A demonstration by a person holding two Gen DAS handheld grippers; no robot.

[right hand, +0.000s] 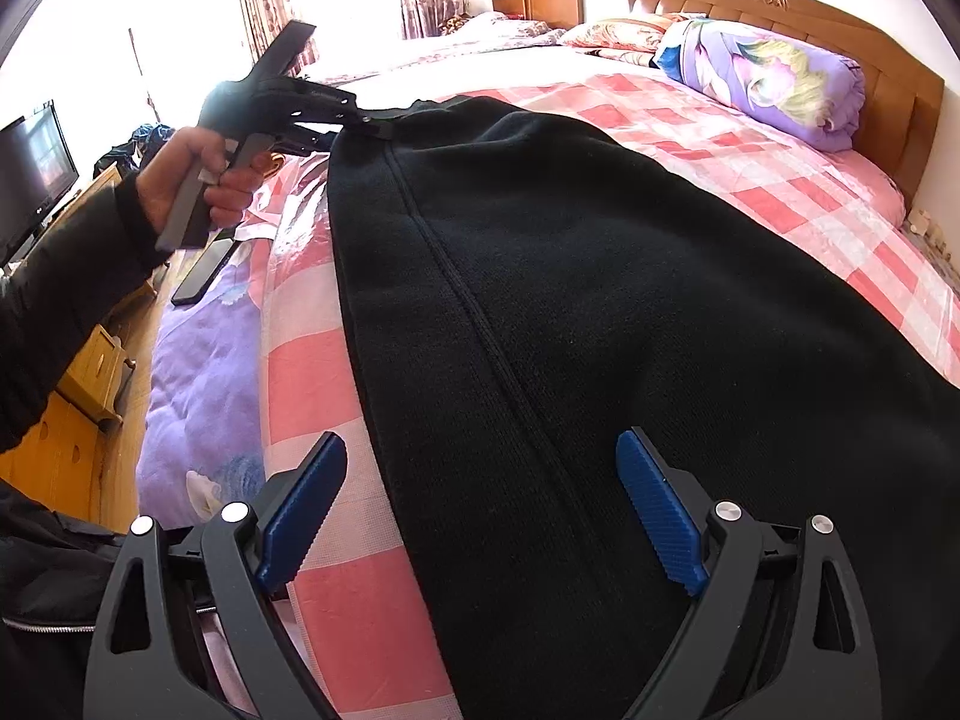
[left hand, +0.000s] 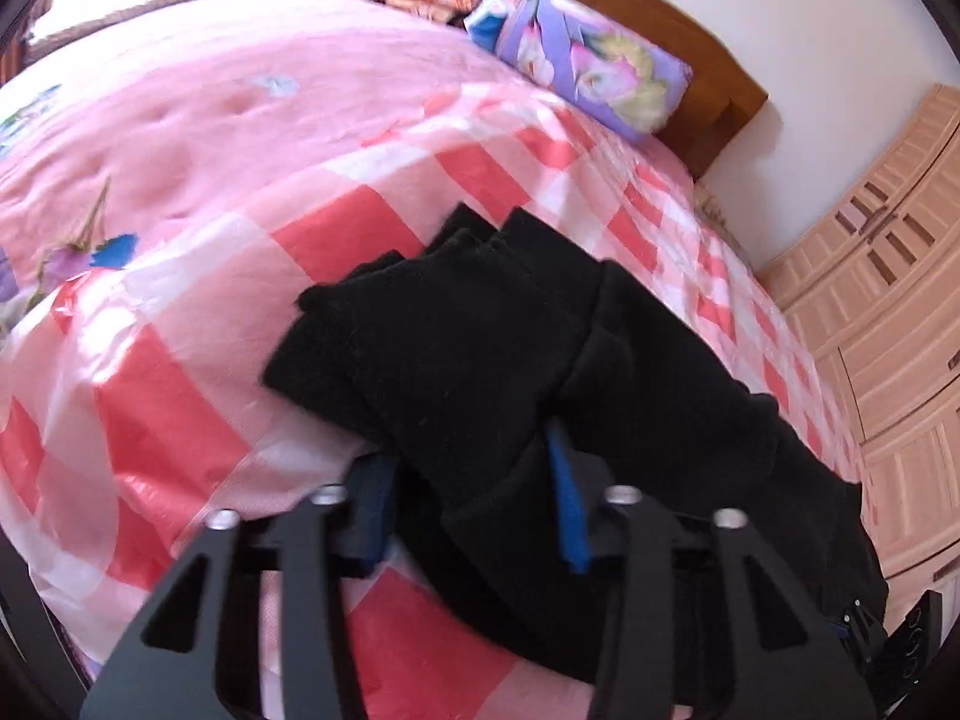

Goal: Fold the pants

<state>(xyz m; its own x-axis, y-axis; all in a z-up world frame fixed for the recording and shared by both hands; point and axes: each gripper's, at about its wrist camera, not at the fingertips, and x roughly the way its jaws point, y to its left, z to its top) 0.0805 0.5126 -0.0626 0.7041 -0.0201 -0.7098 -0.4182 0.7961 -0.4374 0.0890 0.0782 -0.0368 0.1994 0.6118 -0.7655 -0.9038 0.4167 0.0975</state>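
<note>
Black pants point(right hand: 570, 270) lie lengthwise on a pink-and-red checked bed cover point(right hand: 750, 180). In the left wrist view their bunched end point(left hand: 468, 348) fills the gap between the blue pads, and my left gripper point(left hand: 468, 462) is shut on that fabric. From the right wrist view, the left gripper point(right hand: 375, 123) pinches the far end of the pants, held by a hand point(right hand: 180, 180). My right gripper point(right hand: 480, 444) stands open over the near end. Its left pad is over the cover, its right pad over the cloth, and neither presses.
A purple floral pillow point(right hand: 762, 78) rests against the wooden headboard point(right hand: 780, 0). A dark phone point(right hand: 201, 273) lies on the purple blanket at the bed's left edge. A TV point(right hand: 33, 168) stands on a wooden cabinet at left. A light wardrobe point(left hand: 888, 300) lines the wall at the right in the left wrist view.
</note>
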